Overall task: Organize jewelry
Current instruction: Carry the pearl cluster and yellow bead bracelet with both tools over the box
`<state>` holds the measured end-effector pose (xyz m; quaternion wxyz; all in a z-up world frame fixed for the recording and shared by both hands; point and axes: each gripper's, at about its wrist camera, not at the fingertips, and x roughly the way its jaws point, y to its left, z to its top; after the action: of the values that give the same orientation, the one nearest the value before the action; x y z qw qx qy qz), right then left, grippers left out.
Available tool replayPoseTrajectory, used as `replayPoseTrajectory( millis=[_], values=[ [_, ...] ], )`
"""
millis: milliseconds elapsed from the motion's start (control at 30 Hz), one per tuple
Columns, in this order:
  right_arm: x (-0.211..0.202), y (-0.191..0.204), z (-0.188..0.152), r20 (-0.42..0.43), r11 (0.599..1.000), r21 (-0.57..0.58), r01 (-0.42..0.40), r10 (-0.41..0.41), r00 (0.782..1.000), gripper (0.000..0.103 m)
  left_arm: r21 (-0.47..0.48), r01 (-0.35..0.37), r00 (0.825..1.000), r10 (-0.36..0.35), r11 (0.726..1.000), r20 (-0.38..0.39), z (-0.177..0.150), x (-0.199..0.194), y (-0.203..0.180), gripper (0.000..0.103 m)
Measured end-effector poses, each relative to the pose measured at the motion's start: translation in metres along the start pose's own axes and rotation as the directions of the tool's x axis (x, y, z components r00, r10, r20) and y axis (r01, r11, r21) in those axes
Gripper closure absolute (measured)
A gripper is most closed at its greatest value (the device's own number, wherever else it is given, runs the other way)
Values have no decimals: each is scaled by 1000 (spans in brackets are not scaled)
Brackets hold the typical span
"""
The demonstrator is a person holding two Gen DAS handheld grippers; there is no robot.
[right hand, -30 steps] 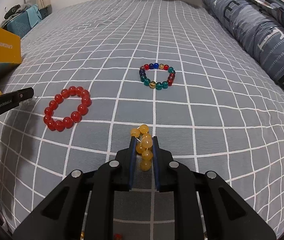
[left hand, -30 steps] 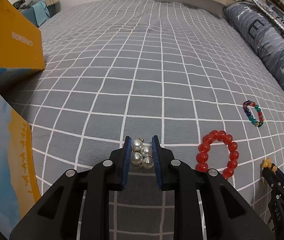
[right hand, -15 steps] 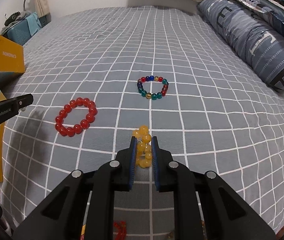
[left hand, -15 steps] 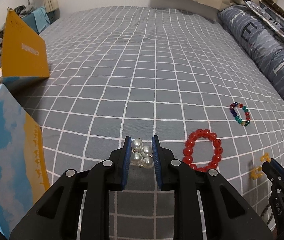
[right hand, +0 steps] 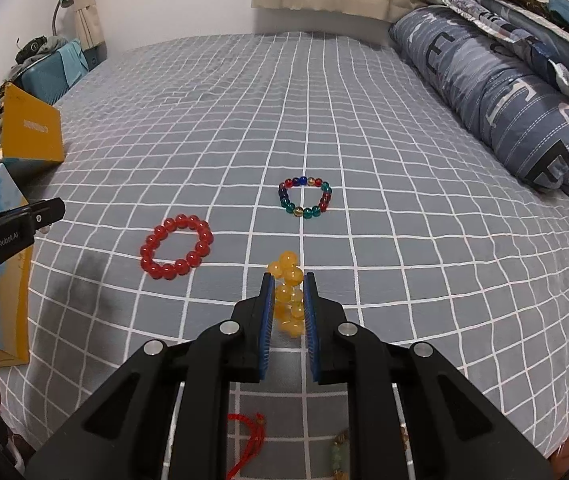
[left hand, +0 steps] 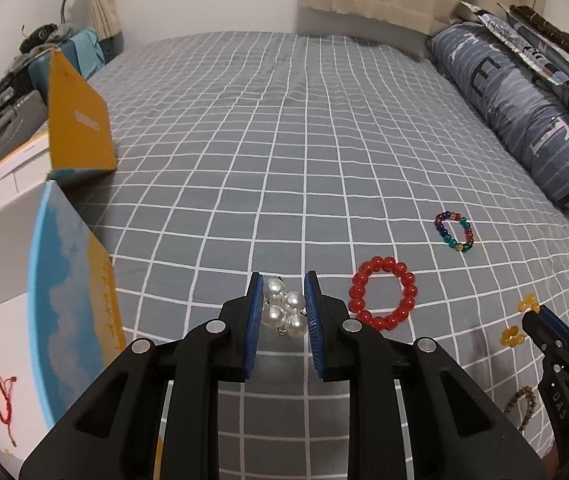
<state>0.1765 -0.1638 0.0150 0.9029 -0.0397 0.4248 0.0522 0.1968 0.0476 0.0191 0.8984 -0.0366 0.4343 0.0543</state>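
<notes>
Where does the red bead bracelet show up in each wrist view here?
Left wrist view: the red bead bracelet lies on the bedspread right of centre, just right of the left gripper holding pearls.
Right wrist view: the same bracelet lies left of centre, up and left of the right gripper.
Shared landmark: the multicolour bead bracelet, farther out on its right in both.

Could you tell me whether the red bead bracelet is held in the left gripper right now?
No, the red bead bracelet lies loose on the bedspread beside the left gripper, which is clamped on a pearl piece.
</notes>
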Motion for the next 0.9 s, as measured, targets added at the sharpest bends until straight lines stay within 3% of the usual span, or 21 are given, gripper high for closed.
replayPoseTrajectory(
  millis=[900],
  values=[
    [-79, 45, 19, 94, 998, -7, -55, 55, 994, 89, -35, -44, 995, 47, 998, 87, -9, -99, 41, 82]
  ],
)
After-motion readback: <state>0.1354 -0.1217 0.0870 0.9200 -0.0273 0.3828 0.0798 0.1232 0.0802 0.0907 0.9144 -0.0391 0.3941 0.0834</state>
